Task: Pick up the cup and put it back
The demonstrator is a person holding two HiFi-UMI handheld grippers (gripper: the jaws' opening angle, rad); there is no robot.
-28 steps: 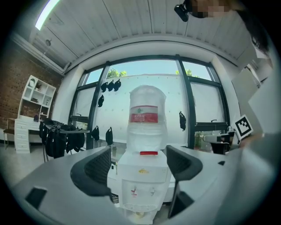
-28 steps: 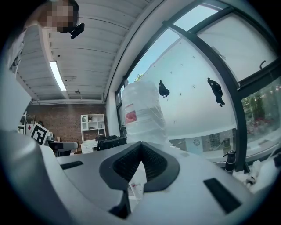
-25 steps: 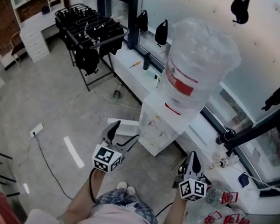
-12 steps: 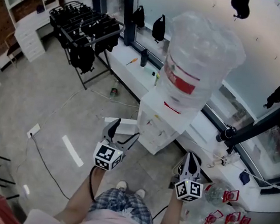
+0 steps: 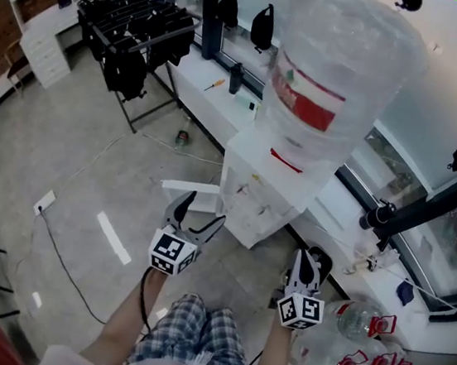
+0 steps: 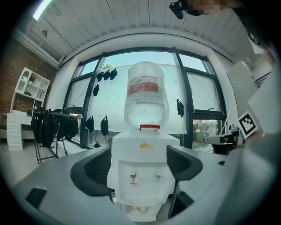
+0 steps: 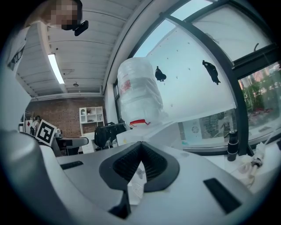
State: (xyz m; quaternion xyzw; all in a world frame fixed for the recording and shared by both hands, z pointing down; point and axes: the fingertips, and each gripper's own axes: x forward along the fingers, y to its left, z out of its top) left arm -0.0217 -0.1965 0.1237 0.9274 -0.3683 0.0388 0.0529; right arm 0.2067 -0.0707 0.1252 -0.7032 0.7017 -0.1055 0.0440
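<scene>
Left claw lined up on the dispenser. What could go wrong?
1. The open left claw faces the white water dispenser; its small taps sit just above the low recess, so reaching in could knock them.
2. Near the shut right claw lie clear red-labelled plastic bottles, which could easily get knocked.
</scene>
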